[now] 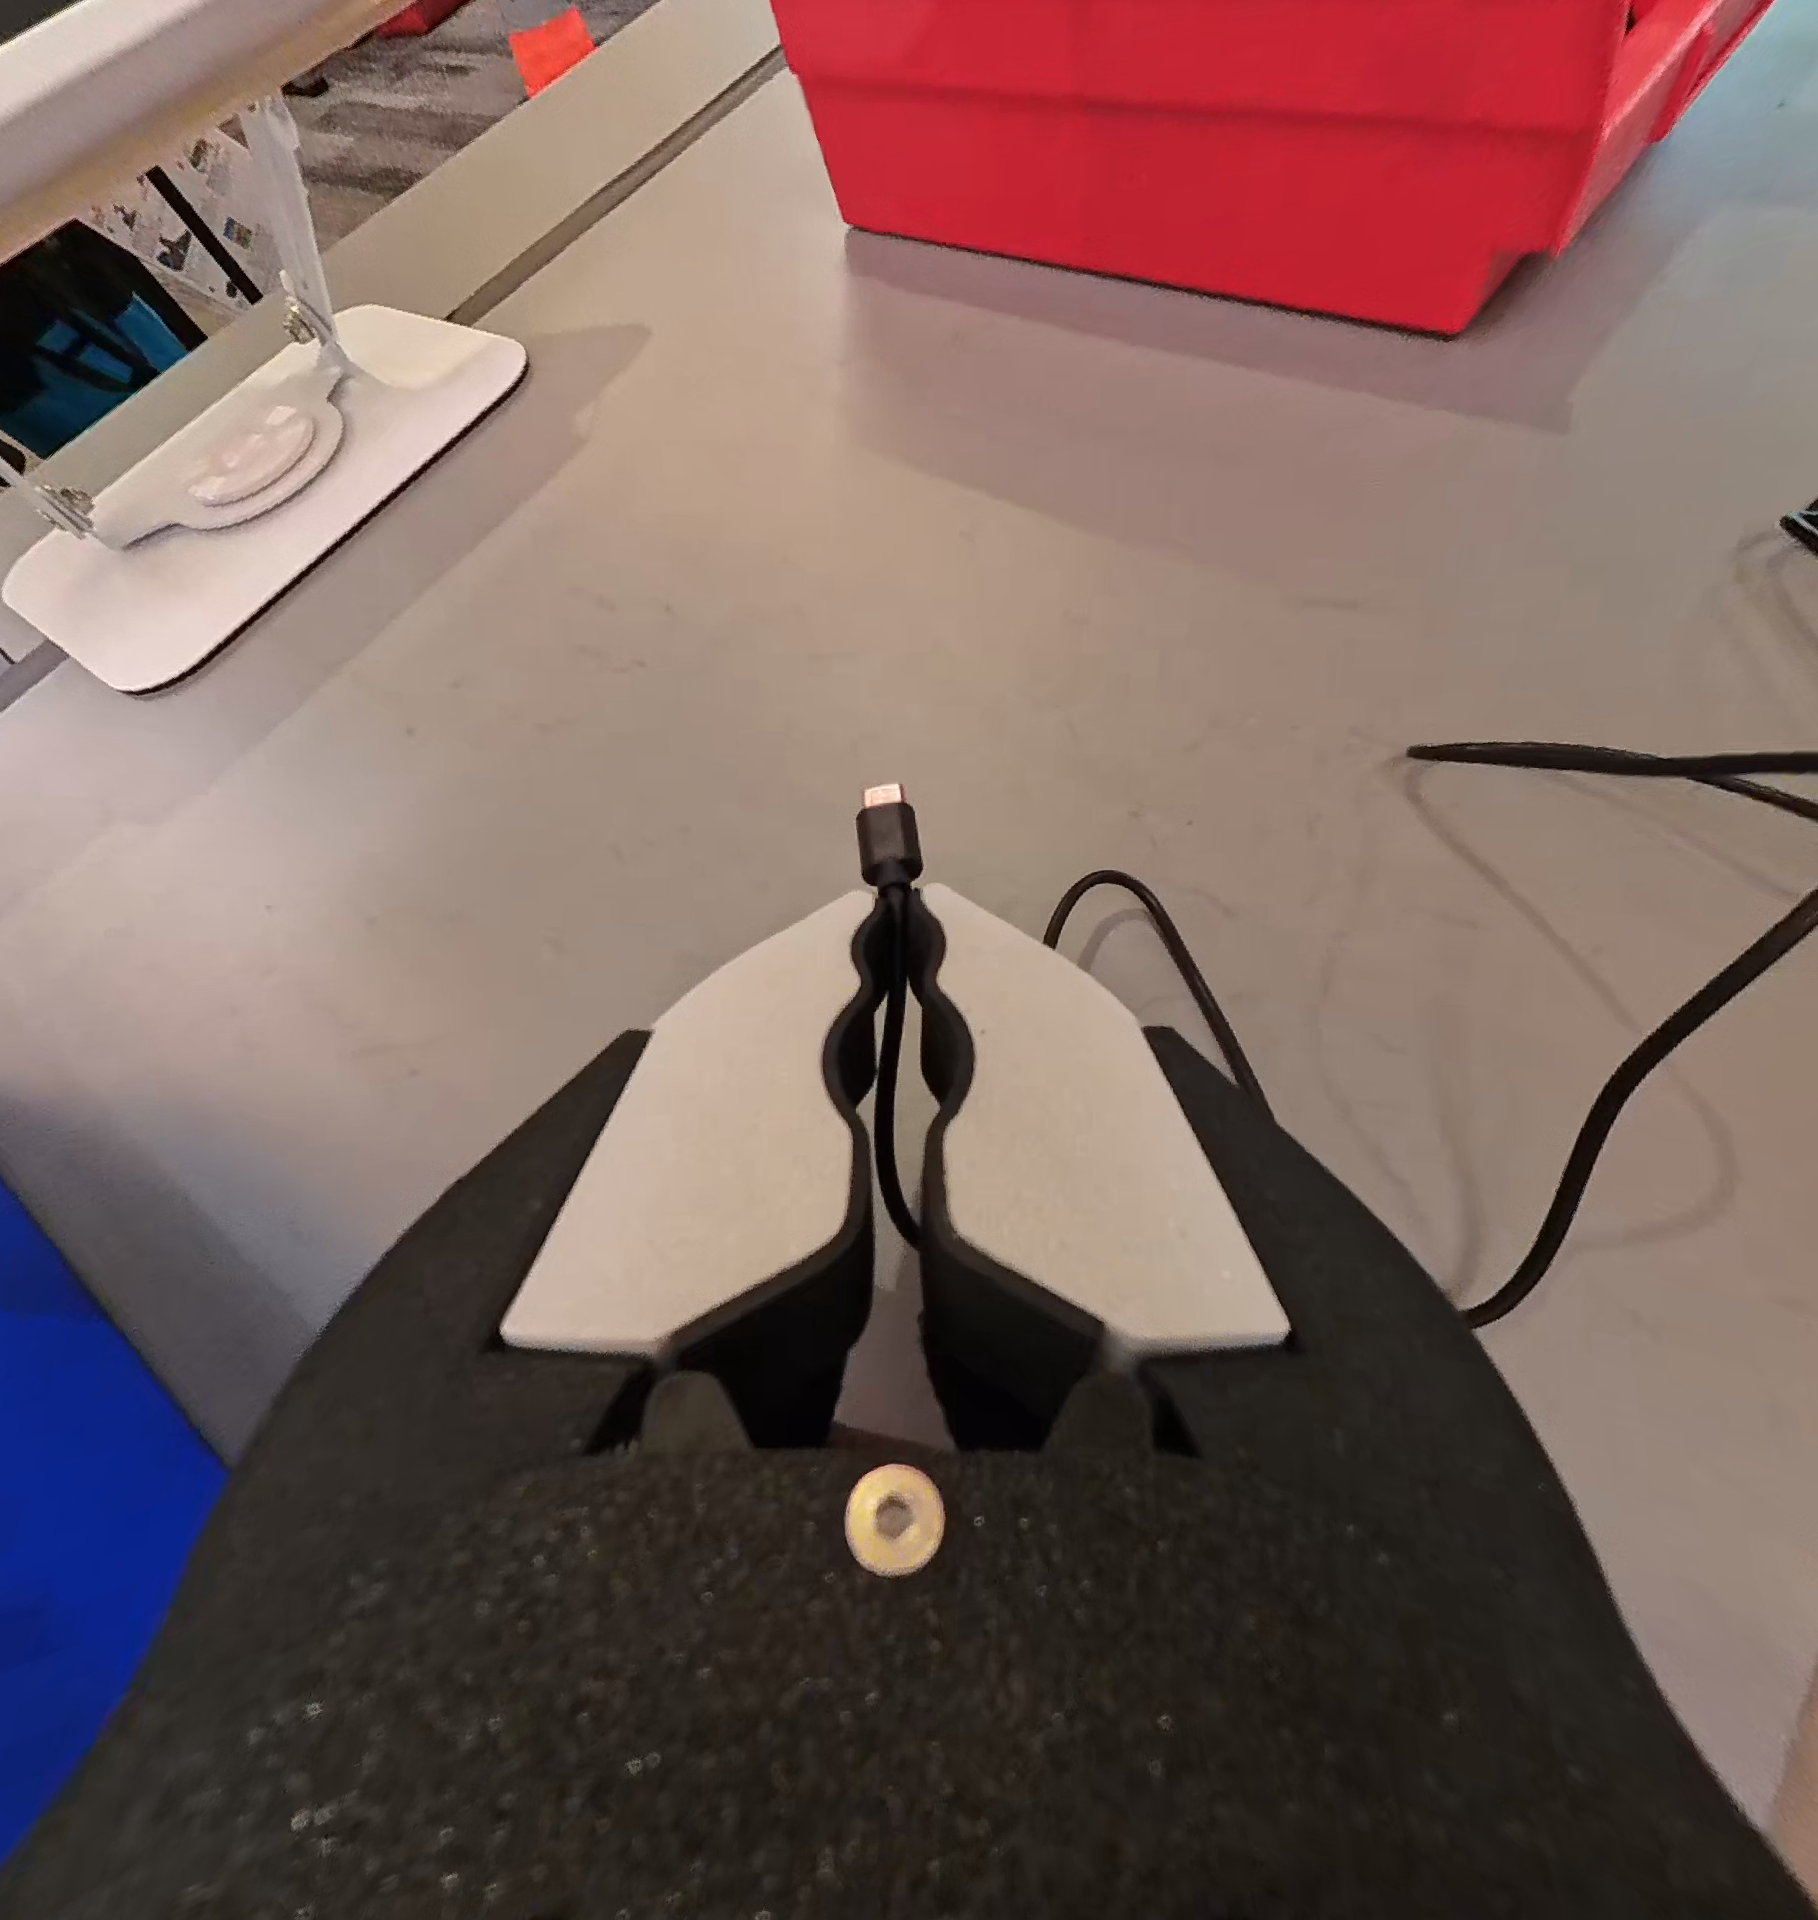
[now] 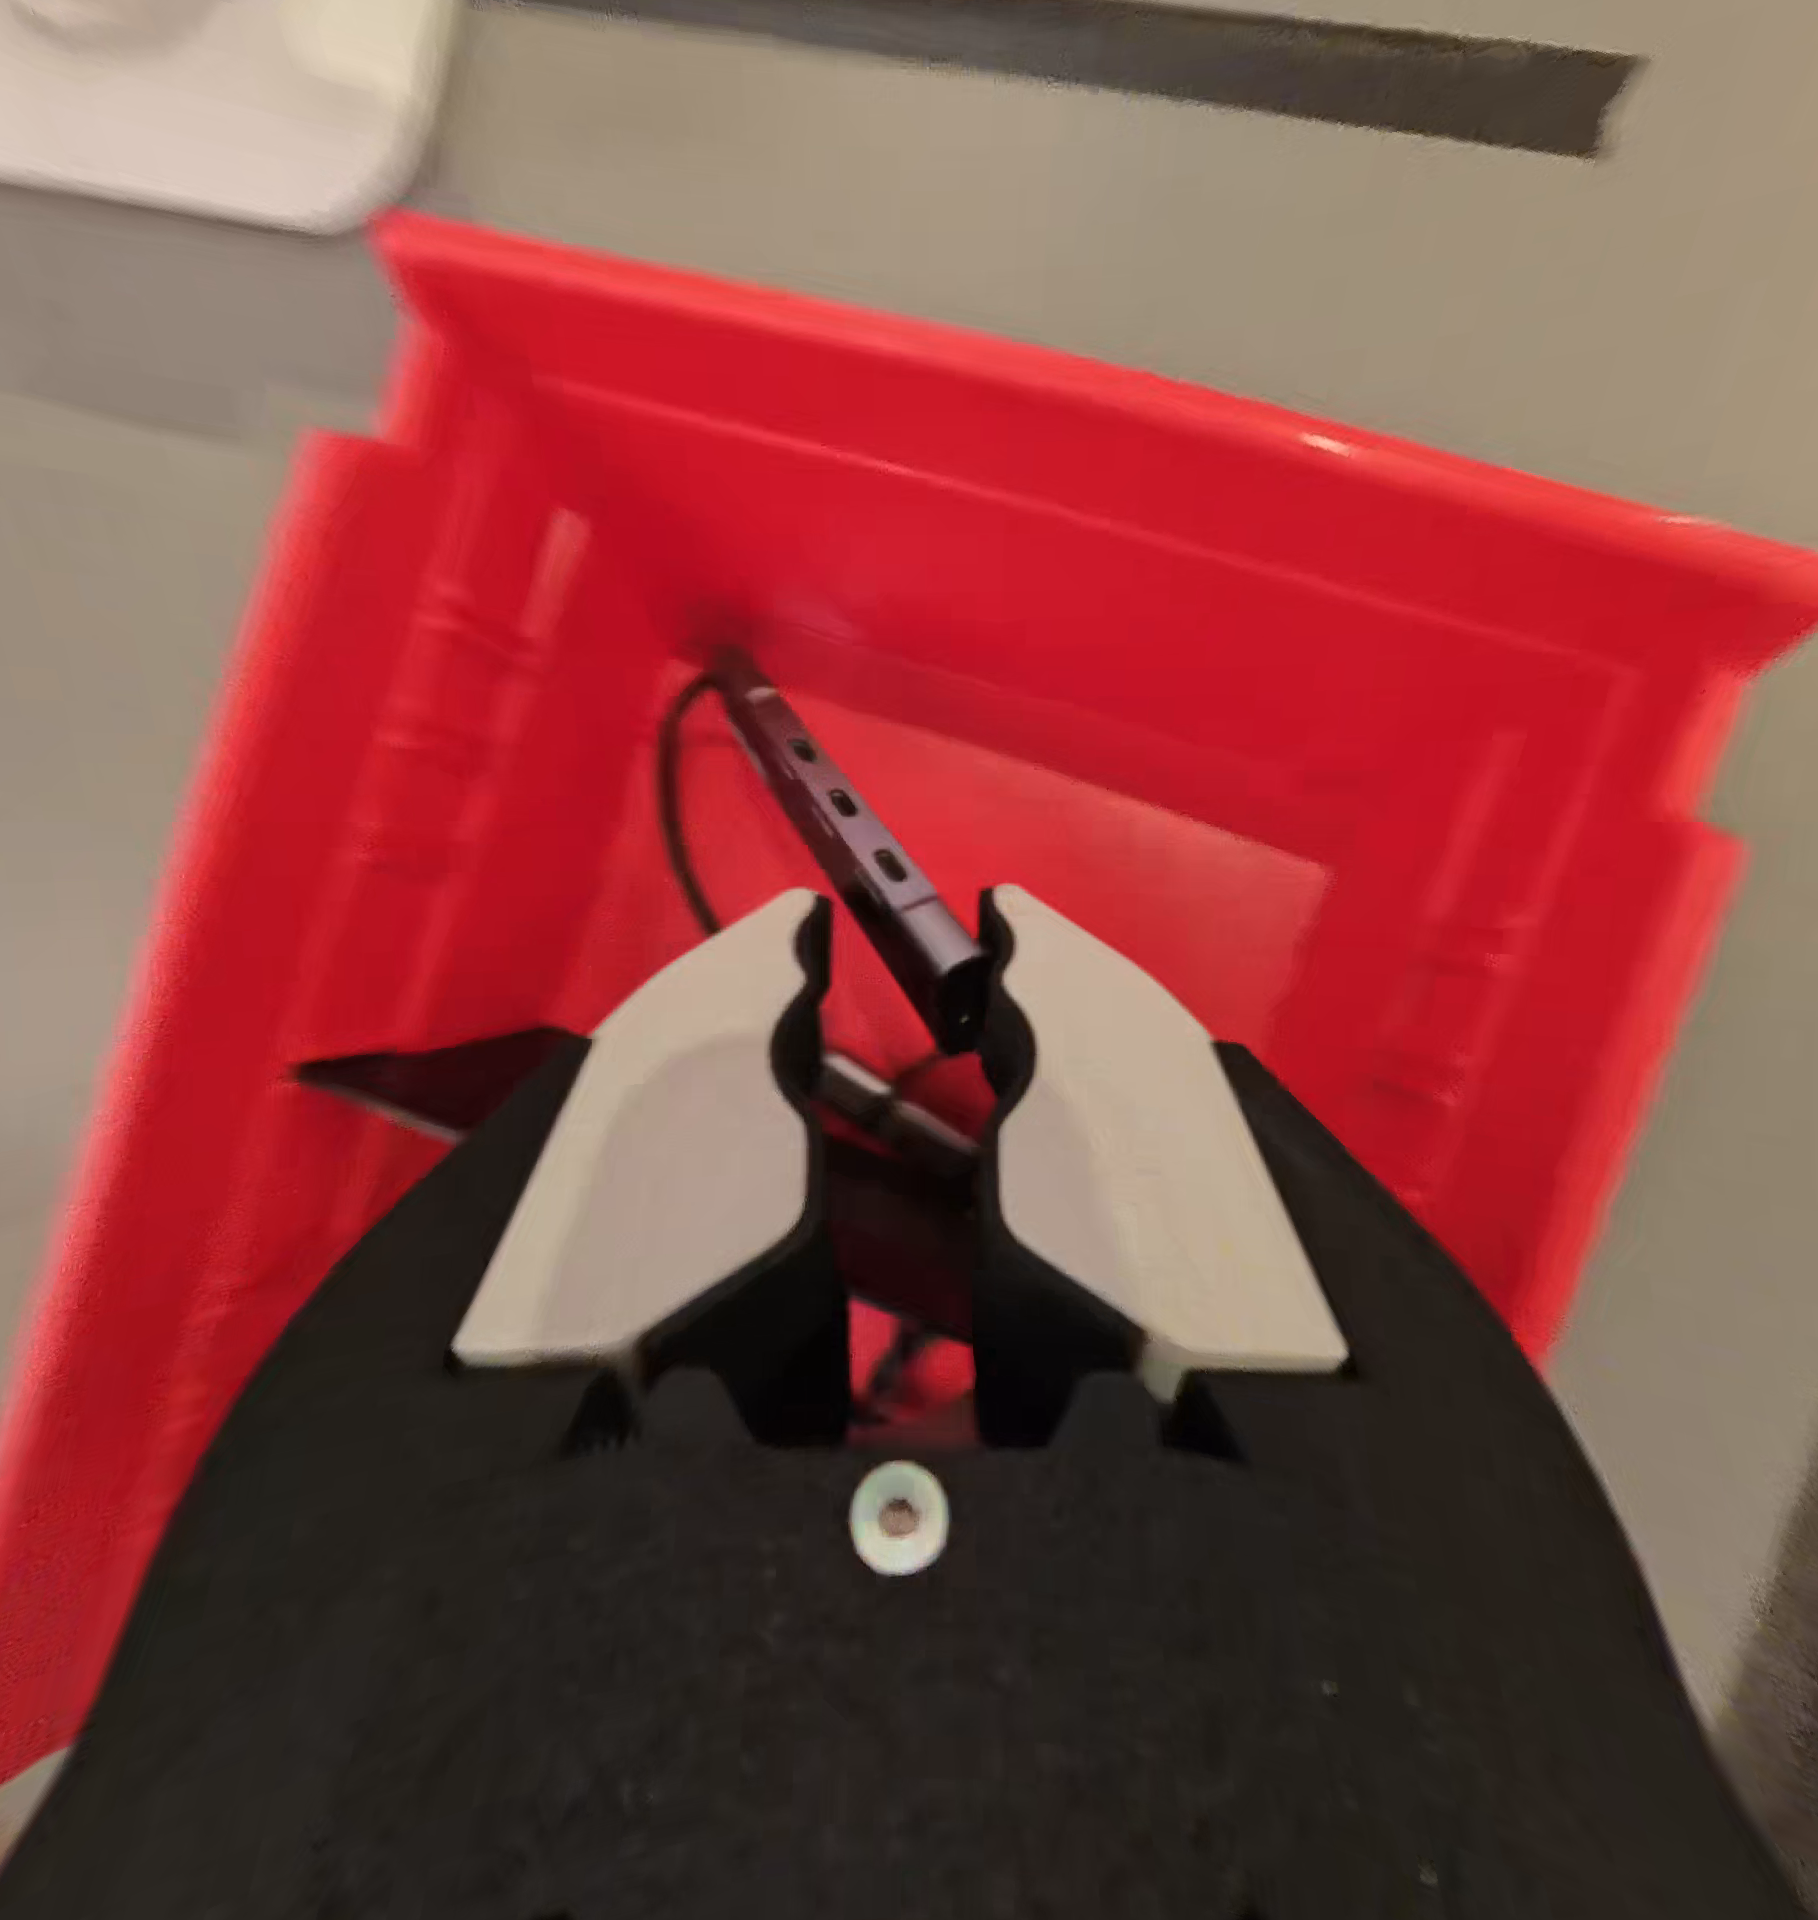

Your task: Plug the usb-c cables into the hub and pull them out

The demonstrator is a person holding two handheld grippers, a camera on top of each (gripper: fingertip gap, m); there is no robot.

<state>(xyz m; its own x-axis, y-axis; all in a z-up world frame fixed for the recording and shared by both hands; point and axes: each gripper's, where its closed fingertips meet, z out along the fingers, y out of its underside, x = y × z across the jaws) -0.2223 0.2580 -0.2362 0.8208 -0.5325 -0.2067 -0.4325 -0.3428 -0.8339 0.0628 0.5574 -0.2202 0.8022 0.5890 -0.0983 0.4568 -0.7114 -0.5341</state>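
Black USB-C cable (image 1: 889, 1039) sits clamped in the left gripper (image 1: 897, 896), near the red plastic bin (image 1: 1196, 156); above that bin, the right gripper (image 2: 900, 904) gapes around the dark slim hub (image 2: 843, 821).

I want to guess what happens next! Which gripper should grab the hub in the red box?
Probably the right gripper. It hangs open over the red bin, with the hub just between its fingertips. The left gripper is busy, shut on the cable, out over the table.
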